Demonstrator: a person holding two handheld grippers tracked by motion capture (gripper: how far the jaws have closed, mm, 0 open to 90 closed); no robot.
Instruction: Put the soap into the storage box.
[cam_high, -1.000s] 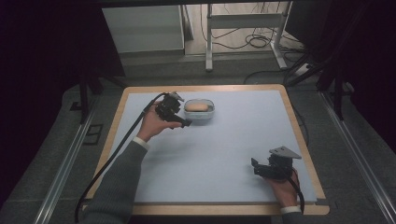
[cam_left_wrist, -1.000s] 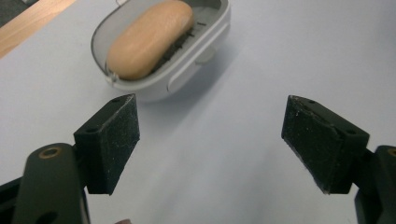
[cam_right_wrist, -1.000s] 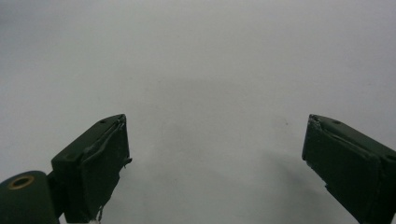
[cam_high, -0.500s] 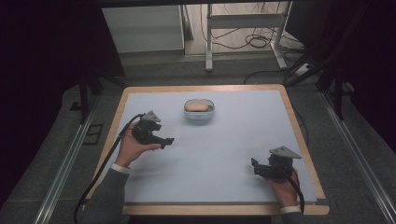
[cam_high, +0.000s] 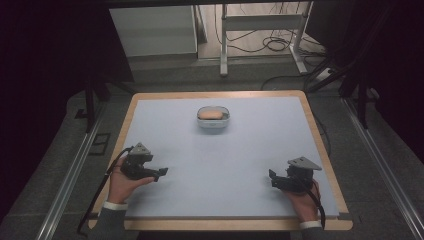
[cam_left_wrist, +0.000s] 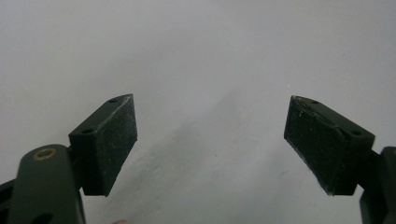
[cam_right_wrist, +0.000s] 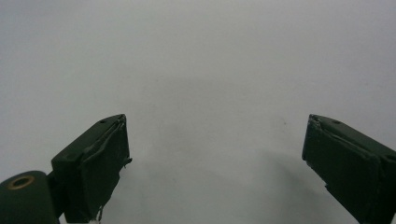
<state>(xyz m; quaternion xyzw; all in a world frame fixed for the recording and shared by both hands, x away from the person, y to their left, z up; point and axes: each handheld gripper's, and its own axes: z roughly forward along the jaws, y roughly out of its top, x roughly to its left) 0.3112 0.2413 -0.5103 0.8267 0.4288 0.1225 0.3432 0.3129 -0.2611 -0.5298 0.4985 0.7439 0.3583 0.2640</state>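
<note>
Bowl (cam_high: 213, 119) far-centre on table (cam_high: 240, 150) | left tool (cam_high: 159, 173) spread, empty | right tool (cam_high: 272, 179) spread, empty

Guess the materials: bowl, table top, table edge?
Bowl: pale and smooth, faintly glossy, looks like plastic or glazed ceramic; too small to tell which. Table top: matte light grey-blue sheet, no grain or glare, likely a mat or laminate. Table edge: tan band, looks like wood or plywood.
</note>
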